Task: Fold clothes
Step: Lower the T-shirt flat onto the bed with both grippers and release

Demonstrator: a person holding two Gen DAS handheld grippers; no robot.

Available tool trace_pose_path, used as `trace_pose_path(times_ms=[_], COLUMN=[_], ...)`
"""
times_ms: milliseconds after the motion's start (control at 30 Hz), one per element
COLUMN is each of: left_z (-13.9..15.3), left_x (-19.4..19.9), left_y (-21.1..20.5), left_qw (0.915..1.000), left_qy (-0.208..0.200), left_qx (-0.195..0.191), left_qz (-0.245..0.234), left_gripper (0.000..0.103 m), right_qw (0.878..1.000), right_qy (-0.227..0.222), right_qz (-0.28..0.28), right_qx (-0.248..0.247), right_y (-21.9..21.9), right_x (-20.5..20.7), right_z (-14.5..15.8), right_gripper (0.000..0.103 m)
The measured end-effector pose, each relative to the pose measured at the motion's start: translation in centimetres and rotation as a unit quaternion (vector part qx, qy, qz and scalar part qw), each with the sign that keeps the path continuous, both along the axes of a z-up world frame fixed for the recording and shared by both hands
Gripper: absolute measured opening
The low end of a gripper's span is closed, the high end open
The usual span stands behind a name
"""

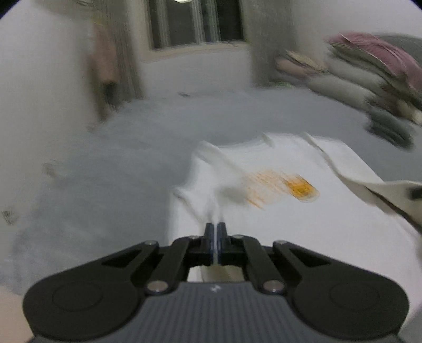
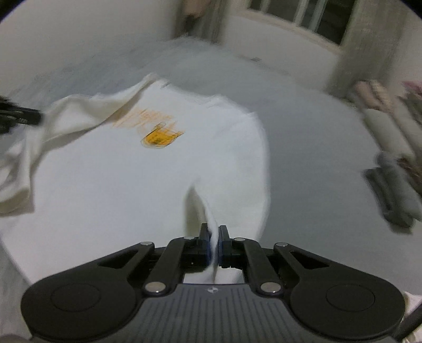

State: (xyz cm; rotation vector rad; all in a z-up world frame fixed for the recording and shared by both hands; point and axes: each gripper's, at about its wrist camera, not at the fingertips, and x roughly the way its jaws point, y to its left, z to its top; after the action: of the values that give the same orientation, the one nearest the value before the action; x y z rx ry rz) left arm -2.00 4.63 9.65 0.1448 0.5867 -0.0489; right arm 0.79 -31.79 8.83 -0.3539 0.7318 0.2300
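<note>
**Operator:** Looking for writing first, I am finding none I can read. The white T-shirt [image 1: 303,224] is carrying an orange print [image 1: 300,188] on its chest, streaks beside a solid orange patch, but motion blur is smearing it past reading. A small pale mark [image 1: 215,288] is showing on my left tool's grey body; I cannot tell what it says.

**Observer:** Where is the shirt sitting, and which way is it pointing?

**Operator:** It is lying print-up on the grey bed surface [image 1: 105,171]. Its long axis is running from near me away toward the far window [image 1: 196,22], with the collar end at the far side and the lower part nearest me. One sleeve [image 2: 79,116] is lifting up off the shirt at the left of the right camera's view.

**Observer:** And the tongs?

**Operator:** The left gripper [image 1: 216,227] is pinching together on a raised ridge of the shirt's fabric, with cloth showing between the fingers. The right gripper [image 2: 213,229] is doing the same, clamping a thin fold of white cloth that is peaking up just ahead of it. A stack of folded clothes [image 1: 369,71] is sitting well apart at the far right.
</note>
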Motion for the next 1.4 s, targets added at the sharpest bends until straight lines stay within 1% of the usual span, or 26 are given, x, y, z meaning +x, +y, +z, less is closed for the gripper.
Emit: trace_pose_path(times_ms=[67, 100, 167, 200, 300, 333, 400, 433, 467, 500, 533, 567, 600, 633, 700, 733, 767, 833, 900, 967, 1033, 1100, 1167, 1267, 1400], left_z=[1.6, 2.4, 3.5, 4.0, 4.6, 4.5, 4.2, 3.9, 3.7, 3.5, 3.4, 3.3, 3.4, 3.5, 3.7, 3.6, 3.5, 3.2, 2.6, 1.6, 0.4, -0.8, -1.9, -3.2, -4.0], left_x=[0.8, 1.4, 2.7, 3.4, 5.9, 7.0, 9.0, 9.9, 10.7, 11.0, 11.4, 11.6, 11.1, 10.5, 9.3, 8.7, 8.0, 6.6, 4.9, 3.5, 1.8, 0.3, -1.0, -2.8, -4.8], left_y=[2.8, 4.4, 7.3, 8.7, 12.9, 14.2, 16.4, 17.4, 18.2, 18.6, 19.1, 19.4, 19.4, 19.2, 17.8, 16.8, 15.8, 13.6, 11.5, 10.1, 8.8, 7.8, 7.3, 6.8, 7.0], left_qw=[0.9988, 0.9968, 0.9894, 0.9845, 0.9728, 0.9688, 0.9617, 0.9575, 0.9540, 0.9536, 0.9531, 0.9529, 0.9541, 0.9576, 0.9677, 0.9709, 0.9749, 0.9827, 0.9889, 0.9894, 0.9866, 0.9839, 0.9815, 0.9780, 0.9784], left_qy=[-0.021, -0.031, -0.051, -0.058, -0.055, -0.048, -0.026, -0.014, -0.004, 0.003, 0.011, 0.015, 0.010, 0.006, 0.004, 0.003, 0.004, 0.010, 0.028, 0.053, 0.079, 0.100, 0.114, 0.133, 0.141], left_qx=[-0.005, -0.004, 0.019, 0.028, 0.044, 0.055, 0.065, 0.070, 0.072, 0.069, 0.065, 0.060, 0.054, 0.047, 0.026, 0.019, 0.013, -0.007, -0.041, -0.081, -0.112, -0.125, -0.135, -0.150, -0.139], left_qz=[0.044, 0.073, 0.135, 0.163, 0.221, 0.237, 0.265, 0.280, 0.291, 0.293, 0.296, 0.297, 0.294, 0.284, 0.251, 0.239, 0.222, 0.185, 0.140, 0.109, 0.090, 0.080, 0.073, 0.059, 0.060], left_gripper=[0.002, 0.002, 0.002, 0.002, 0.002, 0.002, 0.002, 0.002, 0.004, 0.009, 0.018, 0.024, 0.028, 0.028, 0.031, 0.033, 0.034, 0.042, 0.045, 0.047, 0.047, 0.047, 0.047, 0.049, 0.050], right_qw=[0.999, 0.997, 0.991, 0.987, 0.977, 0.973, 0.966, 0.960, 0.953, 0.945, 0.940, 0.937, 0.936, 0.935, 0.936, 0.937, 0.939, 0.945, 0.952, 0.962, 0.973, 0.984, 0.991, 0.994, 0.992], right_qy=[-0.023, -0.035, -0.058, -0.067, -0.091, -0.100, -0.114, -0.124, -0.136, -0.148, -0.154, -0.152, -0.150, -0.145, -0.138, -0.140, -0.141, -0.144, -0.147, -0.135, -0.112, -0.076, -0.044, -0.017, 0.023], right_qz=[-0.041, -0.063, -0.104, -0.122, -0.172, -0.185, -0.207, -0.223, -0.241, -0.258, -0.270, -0.277, -0.283, -0.283, -0.277, -0.272, -0.267, -0.255, -0.240, -0.216, -0.192, -0.159, -0.127, -0.092, -0.058], right_qx=[-0.010, -0.026, -0.065, -0.076, -0.087, -0.094, -0.105, -0.113, -0.126, -0.136, -0.142, -0.145, -0.149, -0.155, -0.167, -0.169, -0.166, -0.143, -0.117, -0.093, -0.063, -0.025, 0.008, 0.048, 0.107], right_y=[-1.4, -1.8, -2.7, -3.0, -4.2, -4.5, -4.9, -5.2, -5.3, -5.5, -5.7, -5.8, -5.9, -5.9, -5.7, -5.5, -5.3, -4.9, -4.4, -3.9, -3.5, -3.1, -2.7, -2.3, -2.9], right_x=[0.6, 1.0, 1.9, 2.3, 3.4, 3.7, 4.3, 4.6, 5.0, 5.4, 6.0, 6.6, 7.1, 7.3, 7.6, 7.5, 7.4, 6.8, 6.1, 5.5, 4.9, 4.0, 3.1, 1.1, -0.3], right_z=[0.5, 0.5, 0.3, 0.2, 0.2, 0.2, 0.2, 0.2, 0.3, 0.3, 0.2, 0.0, -0.3, -0.6, -0.9, -0.8, -0.6, 0.0, 0.5, 0.6, 0.4, -0.1, -0.6, -0.9, -1.1], right_gripper=[0.006, 0.006, 0.006, 0.006, 0.006, 0.006, 0.006, 0.006, 0.006, 0.006, 0.006, 0.006, 0.006, 0.008, 0.014, 0.019, 0.023, 0.027, 0.030, 0.032, 0.033, 0.033, 0.033, 0.034, 0.034])
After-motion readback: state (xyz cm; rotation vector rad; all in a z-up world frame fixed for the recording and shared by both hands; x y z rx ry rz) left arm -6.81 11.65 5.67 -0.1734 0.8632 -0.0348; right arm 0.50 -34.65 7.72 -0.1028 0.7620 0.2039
